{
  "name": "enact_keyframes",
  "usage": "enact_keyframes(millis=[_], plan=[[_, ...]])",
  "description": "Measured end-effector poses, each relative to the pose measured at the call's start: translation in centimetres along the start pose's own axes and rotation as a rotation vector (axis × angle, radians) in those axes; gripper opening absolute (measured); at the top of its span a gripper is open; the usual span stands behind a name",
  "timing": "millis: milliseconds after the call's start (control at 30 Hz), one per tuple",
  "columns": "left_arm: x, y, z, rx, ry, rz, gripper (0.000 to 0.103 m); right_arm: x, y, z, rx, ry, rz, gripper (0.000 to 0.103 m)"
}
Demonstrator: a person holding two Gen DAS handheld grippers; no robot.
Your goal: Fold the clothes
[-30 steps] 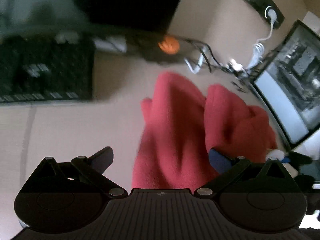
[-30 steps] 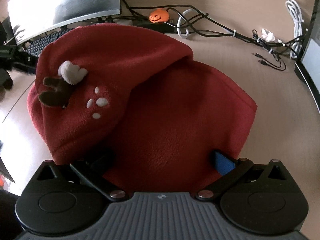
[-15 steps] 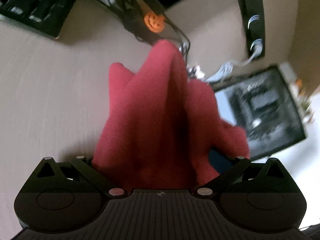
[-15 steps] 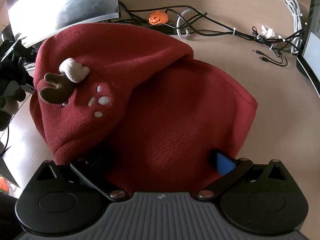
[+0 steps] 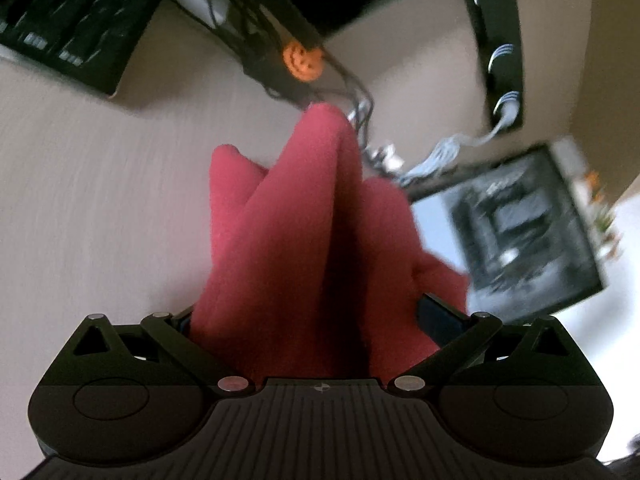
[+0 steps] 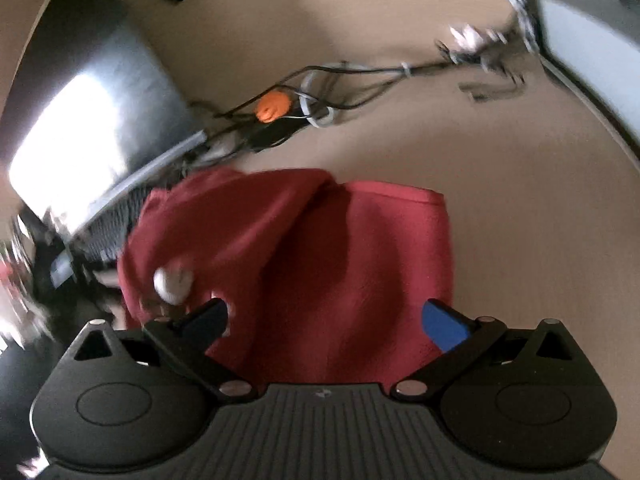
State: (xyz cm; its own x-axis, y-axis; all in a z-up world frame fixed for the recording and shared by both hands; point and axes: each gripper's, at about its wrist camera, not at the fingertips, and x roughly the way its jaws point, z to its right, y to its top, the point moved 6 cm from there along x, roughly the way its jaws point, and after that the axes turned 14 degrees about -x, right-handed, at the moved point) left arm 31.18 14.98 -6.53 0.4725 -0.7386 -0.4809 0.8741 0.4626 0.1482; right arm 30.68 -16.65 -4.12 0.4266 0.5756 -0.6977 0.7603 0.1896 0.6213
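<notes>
A red fleece garment (image 5: 304, 240) hangs bunched between the fingers of my left gripper (image 5: 308, 316), lifted above the beige desk (image 5: 100, 200); its fingers are mostly hidden by cloth. In the right wrist view the same red garment (image 6: 320, 248), with a white pompom (image 6: 172, 282), lies in front of and between the wide-apart fingers of my right gripper (image 6: 324, 316). The blue pad (image 6: 444, 322) and dark pad (image 6: 208, 314) both show, apart, with cloth between them. Both views are motion-blurred.
An orange pumpkin figure (image 5: 302, 60) sits among tangled cables (image 6: 352, 80) at the back of the desk. A keyboard (image 5: 68, 20) lies far left, a monitor (image 6: 92, 128) behind it. A framed screen (image 5: 520, 232) stands at the right, with a black power strip (image 5: 500, 40) on the wall.
The right gripper has lifted and tilted, so the garment looks smaller and farther off. The left gripper has held its raised, tilted pose with the cloth bunched in it.
</notes>
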Motion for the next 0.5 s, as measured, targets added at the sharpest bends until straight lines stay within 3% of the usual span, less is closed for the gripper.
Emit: enact_keyframes(millis=[67, 167, 333, 500], plan=[[0.6, 0.0, 0.0, 0.033, 0.045, -0.024, 0.103, 1.1, 0.0, 1.1, 0.06, -0.035, -0.024, 0.103], [1.6, 0.0, 0.0, 0.052, 0.104, -0.052, 0.103, 1.7, -0.2, 2.5, 0.115, -0.154, -0.016, 0.103], [1.9, -0.2, -0.3, 0.041, 0.123, -0.05, 0.103, 4.1, -1.2, 3.8, 0.253, 0.038, -0.081, 0.103], [1.9, -0.2, -0.5, 0.014, 0.118, -0.041, 0.103, 5.8, -0.3, 3.7, 0.251, 0.132, -0.075, 0.103]])
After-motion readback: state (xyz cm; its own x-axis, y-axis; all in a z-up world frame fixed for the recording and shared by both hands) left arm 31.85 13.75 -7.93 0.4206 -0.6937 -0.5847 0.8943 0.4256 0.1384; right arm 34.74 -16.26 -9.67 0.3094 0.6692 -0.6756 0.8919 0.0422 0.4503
